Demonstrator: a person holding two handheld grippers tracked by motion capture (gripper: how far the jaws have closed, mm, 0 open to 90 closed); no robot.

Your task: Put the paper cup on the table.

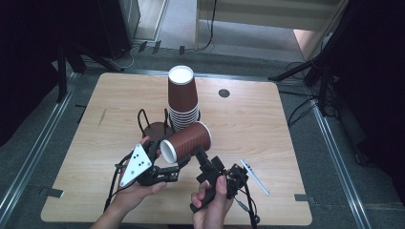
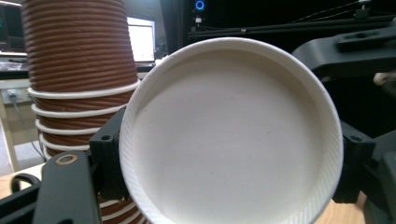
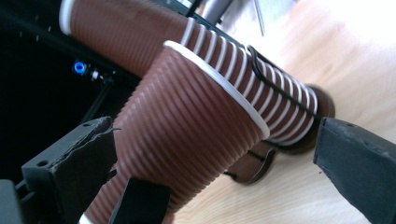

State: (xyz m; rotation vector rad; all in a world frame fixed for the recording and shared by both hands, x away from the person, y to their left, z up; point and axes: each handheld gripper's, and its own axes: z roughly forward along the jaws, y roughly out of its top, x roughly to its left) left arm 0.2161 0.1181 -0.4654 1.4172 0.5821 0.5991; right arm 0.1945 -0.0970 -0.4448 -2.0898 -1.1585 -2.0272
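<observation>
Jaws of the left gripper [image 1: 174, 167] stand one on each side of the rim of a single brown paper cup [image 1: 187, 140] and press on it, so this gripper carries the cup clear of the table [image 1: 267, 124]. The left gripper view looks straight into the cup's white inside.

The right gripper [image 1: 200, 160] is spread wide around the ribbed body of the same cup. One jaw lies against or just beside the cup wall; the other stands well clear of it. No grip on this side.

Deciding relation: the cup lies on its side in front of the stack of cups [image 1: 183, 98], just beside the stack's lower rims. Its long axis runs from the left gripper toward the stack, mouth to the left gripper, base toward the stack and slightly raised. The stack stands mouth down. Judgement: to join the stack, the held cup would have to be turned mouth down and lifted above the top cup. The left hand governs that turn; the right is placed to take the body if a change of grip is wanted.

Count:
- loose cups: one, held.
- stacks: one, upright in a black wire holder [image 1: 142, 119]. Its rims sit too close together for a sure count.
- white stick [image 1: 254, 177]: one, lying well to the right of the stack, toward the near edge.
- dark round mark [image 1: 224, 93]: one, right of the stack's top.
</observation>
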